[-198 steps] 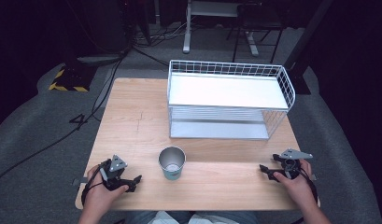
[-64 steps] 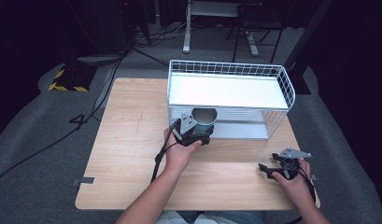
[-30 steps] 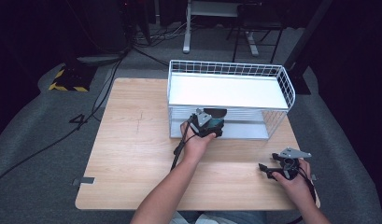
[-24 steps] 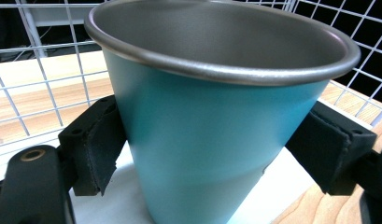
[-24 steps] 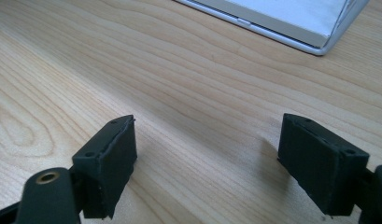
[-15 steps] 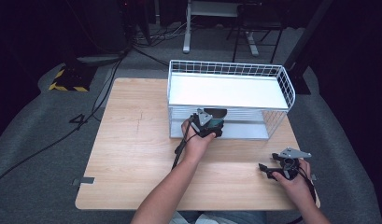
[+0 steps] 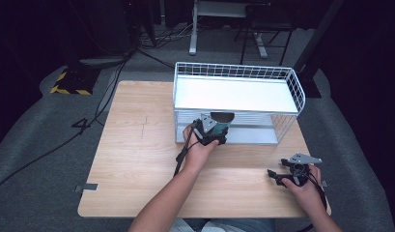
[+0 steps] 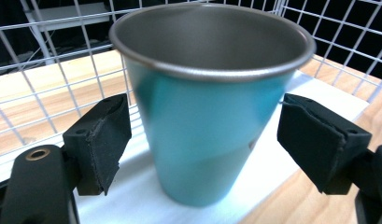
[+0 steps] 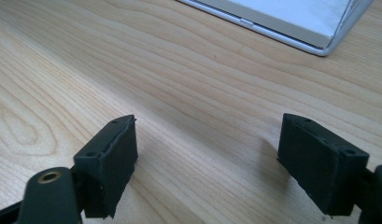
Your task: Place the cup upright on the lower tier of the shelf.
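I'm seeing the cup standing upright on the rack's lower shelf, centre frame in the high view. Left gripper is sitting with jaws apart either side of it, not touching, so I'm calling placement done; only backing out remains. Right gripper is idling with jaws apart at lower right on the table.

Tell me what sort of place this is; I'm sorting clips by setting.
Probably a lab or studio: a light wooden table with a white wire two-level rack, trailing floor cables, and black-and-yellow hazard tape.
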`<state>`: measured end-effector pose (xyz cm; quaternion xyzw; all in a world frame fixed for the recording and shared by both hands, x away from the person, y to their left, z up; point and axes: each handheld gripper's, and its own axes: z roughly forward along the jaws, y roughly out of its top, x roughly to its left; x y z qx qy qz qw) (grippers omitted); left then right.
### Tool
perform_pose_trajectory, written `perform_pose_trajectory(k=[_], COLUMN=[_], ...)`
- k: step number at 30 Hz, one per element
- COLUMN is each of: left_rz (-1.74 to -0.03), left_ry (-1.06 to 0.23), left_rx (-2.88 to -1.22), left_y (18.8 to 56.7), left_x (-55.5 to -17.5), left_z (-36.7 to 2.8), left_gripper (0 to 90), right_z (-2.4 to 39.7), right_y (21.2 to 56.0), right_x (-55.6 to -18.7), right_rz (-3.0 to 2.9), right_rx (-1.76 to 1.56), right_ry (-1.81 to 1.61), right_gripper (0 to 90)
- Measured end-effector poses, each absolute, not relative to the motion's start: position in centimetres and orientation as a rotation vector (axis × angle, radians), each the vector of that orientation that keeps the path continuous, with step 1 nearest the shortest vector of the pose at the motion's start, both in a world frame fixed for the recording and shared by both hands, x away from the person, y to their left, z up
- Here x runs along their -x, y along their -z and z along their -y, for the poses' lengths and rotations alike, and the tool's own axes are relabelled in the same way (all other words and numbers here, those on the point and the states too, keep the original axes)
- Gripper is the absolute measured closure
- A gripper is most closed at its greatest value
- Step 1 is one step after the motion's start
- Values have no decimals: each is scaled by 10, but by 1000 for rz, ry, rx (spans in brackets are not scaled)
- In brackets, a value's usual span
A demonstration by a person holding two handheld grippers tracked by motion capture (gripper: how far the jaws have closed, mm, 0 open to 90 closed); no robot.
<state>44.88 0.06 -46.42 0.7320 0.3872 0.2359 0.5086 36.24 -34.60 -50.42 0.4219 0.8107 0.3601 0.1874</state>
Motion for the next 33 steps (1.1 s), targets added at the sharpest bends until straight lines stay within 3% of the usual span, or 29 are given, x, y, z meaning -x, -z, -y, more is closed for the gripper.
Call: perform_pose_trajectory(k=[20,33], left_rz=[-862,-774], left_ry=[-486,-482], left_rx=[-1819,-1874], left_y=[433,412], left_x=[-405,-361], left_z=[-37,-89], left_gripper=[227,233], right_z=[346,346], right_y=[504,504], right_x=[-362,-363], right_rz=[-2281,-2287], right_rx=[-1188,-1181], right_ry=[-1012,-1015], right_gripper=[200,200])
